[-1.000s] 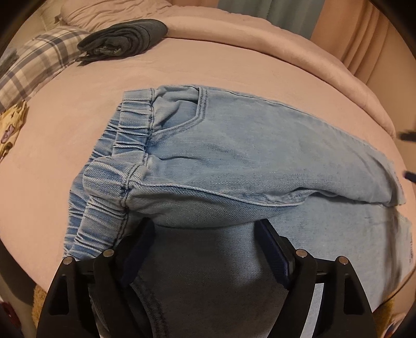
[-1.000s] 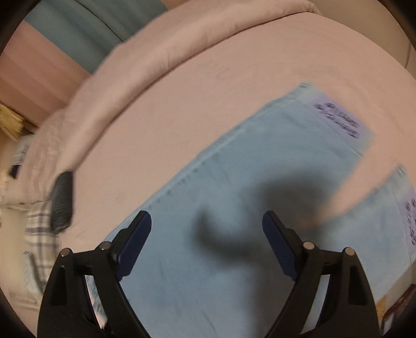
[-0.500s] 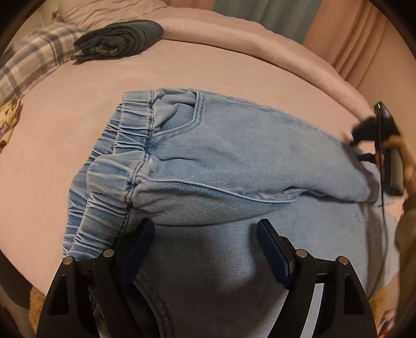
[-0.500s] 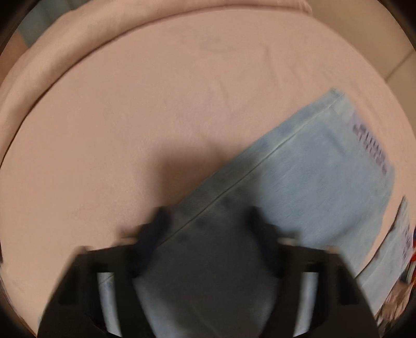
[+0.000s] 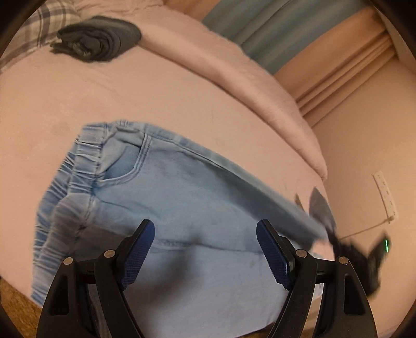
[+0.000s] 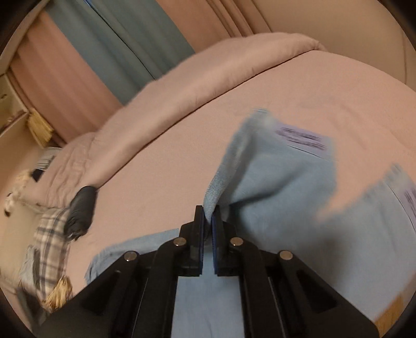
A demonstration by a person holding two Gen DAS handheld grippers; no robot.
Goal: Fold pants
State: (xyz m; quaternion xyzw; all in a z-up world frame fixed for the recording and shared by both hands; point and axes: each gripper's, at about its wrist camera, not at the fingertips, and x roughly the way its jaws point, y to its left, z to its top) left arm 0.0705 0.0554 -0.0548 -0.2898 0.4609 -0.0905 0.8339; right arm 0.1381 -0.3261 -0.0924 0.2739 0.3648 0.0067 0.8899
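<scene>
Light blue jeans [image 5: 182, 197] with an elastic waistband lie on a pink bed [image 5: 130, 85]. My left gripper [image 5: 205, 234] is open and empty, hovering over the seat of the jeans. My right gripper [image 6: 207, 215] is shut on the edge of one jeans leg [image 6: 273, 171] and lifts it off the bed; the leg's hem end hangs blurred beyond the fingers. The right gripper also shows in the left wrist view [image 5: 338, 234] at the right, blurred, with the leg stretched toward it. The second leg [image 6: 377, 221] lies flat on the bed.
A folded dark grey garment [image 5: 98, 39] lies at the far left of the bed, next to a plaid pillow [image 5: 46, 23]. A rolled pink duvet [image 5: 234, 65] runs along the far side. Curtains [image 6: 130, 46] and a wall stand behind. The bed's near edge is just below the jeans.
My right gripper came down onto the jeans leg, closed on its edge and lifted it. My left gripper pulled back and up from the jeans, still open.
</scene>
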